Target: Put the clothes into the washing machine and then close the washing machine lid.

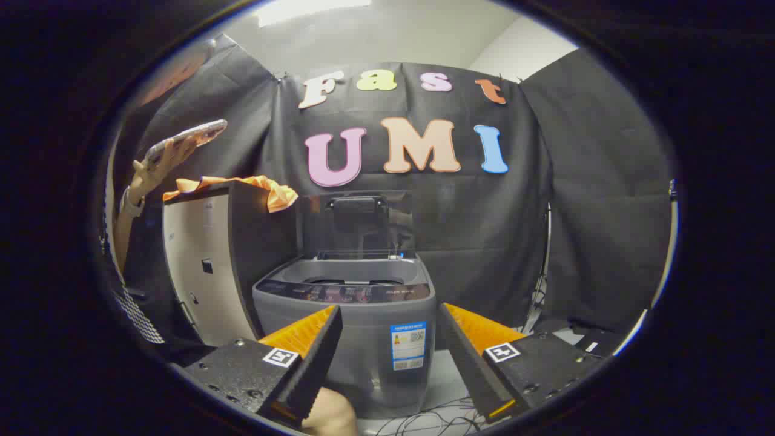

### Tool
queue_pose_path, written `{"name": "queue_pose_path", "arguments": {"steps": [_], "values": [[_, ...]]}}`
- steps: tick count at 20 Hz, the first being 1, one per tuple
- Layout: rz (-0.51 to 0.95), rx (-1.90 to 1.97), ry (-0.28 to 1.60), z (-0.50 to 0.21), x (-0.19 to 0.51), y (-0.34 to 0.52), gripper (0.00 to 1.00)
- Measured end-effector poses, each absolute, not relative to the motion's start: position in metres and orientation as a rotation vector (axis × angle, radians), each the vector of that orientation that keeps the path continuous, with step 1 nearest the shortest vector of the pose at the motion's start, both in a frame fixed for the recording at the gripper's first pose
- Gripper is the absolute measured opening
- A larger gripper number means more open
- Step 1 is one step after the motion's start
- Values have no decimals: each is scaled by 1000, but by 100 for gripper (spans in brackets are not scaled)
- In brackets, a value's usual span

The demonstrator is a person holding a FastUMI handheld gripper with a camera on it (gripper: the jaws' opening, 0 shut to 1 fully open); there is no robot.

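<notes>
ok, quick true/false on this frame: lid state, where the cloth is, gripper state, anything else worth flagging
1. The grey top-loading washing machine has its lid raised. True.
2. The crumpled orange cloth is already inside the drum. False: it lies on top of the tall dark cabinet beside the machine.
3. The gripper is shut on the cloth. False: its fingers are spread apart with nothing between them, and the machine stands beyond them.
4. A hand holds a phone up beside the cabinet. True.
5. The machine's front is bare. False: a blue and white sticker is on it.
</notes>
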State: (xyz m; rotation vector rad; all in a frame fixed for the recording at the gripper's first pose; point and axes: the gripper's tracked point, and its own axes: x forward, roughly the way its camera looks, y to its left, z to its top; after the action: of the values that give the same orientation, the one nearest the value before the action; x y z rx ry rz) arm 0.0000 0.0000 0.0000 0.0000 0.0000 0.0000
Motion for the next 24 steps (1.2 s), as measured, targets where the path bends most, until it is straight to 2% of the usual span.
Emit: {"name": "queue_pose_path", "arguments": {"steps": [24], "values": [[-17, 3, -10, 5, -1, -3, 96]]}}
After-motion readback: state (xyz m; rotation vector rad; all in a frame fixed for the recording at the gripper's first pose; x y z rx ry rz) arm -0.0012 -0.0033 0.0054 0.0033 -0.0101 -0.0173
